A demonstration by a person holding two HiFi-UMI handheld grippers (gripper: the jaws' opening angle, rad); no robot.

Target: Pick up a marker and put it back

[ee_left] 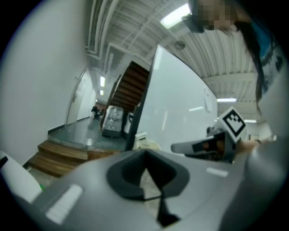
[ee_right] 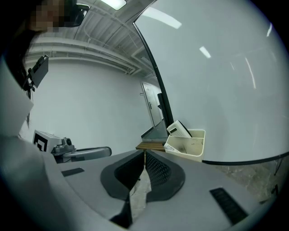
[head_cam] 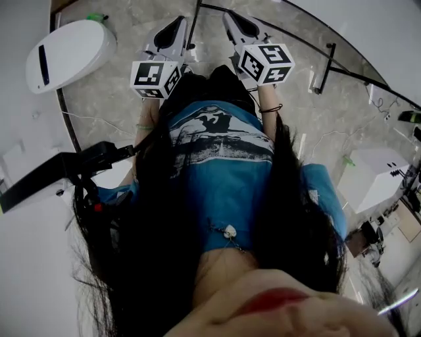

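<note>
No marker shows in any view. In the head view both grippers are held out side by side over a stone floor, in front of a person in a blue top. My left gripper (head_cam: 179, 24) (ee_left: 145, 155) has its jaws together at the tips with nothing between them. My right gripper (head_cam: 231, 18) (ee_right: 144, 155) is also shut and empty. Each gripper appears in the other's view: the right gripper (ee_left: 212, 144) and the left gripper (ee_right: 76, 152). Ahead of the right gripper a cream tray (ee_right: 194, 146) hangs on a whiteboard (ee_right: 216, 90) and holds an eraser (ee_right: 179, 129).
The whiteboard (ee_left: 176, 103) stands close ahead, with a dark frame edge. Its curved lower rail (head_cam: 342, 66) crosses the floor. A white oval object (head_cam: 69, 52) lies far left, a white box (head_cam: 371, 174) at right. Wooden steps (ee_left: 58, 155) and a staircase (ee_left: 131, 85) are beyond.
</note>
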